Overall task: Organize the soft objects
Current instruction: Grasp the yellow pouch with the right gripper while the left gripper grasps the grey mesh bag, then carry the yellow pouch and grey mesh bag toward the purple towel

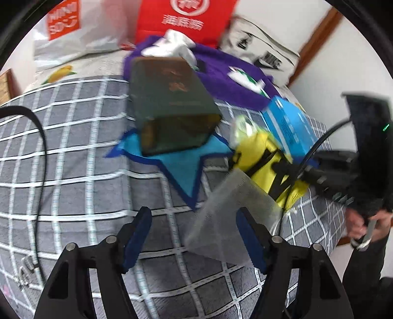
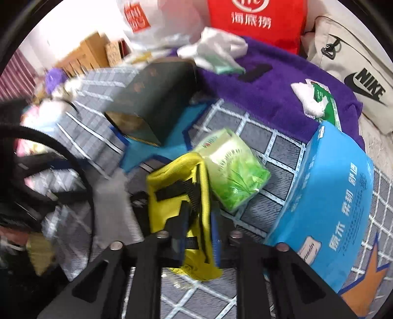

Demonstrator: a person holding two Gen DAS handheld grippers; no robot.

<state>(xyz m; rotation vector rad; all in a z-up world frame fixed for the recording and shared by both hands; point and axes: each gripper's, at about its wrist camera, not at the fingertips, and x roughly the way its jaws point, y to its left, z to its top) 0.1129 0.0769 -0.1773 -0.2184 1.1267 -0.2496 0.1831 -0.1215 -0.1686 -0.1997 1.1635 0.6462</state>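
Checked bedding (image 1: 73, 157) carries the load: at its far edge a purple towel (image 2: 270, 98) lies before a red bag (image 2: 255, 22) and a Nike bag (image 2: 356, 81), with a large blue pack (image 2: 331, 196) at the right edge. Nearer the middle, a dark green box (image 1: 169, 103) rests on a blue star cloth (image 1: 181, 166), and a green tissue pack (image 2: 235, 171) touches a yellow bag (image 2: 181, 196). Right gripper (image 2: 196, 235) is clamped on the yellow bag; left gripper (image 1: 194, 238) stands agape above a grey cloth (image 1: 228, 218), gripping nothing.
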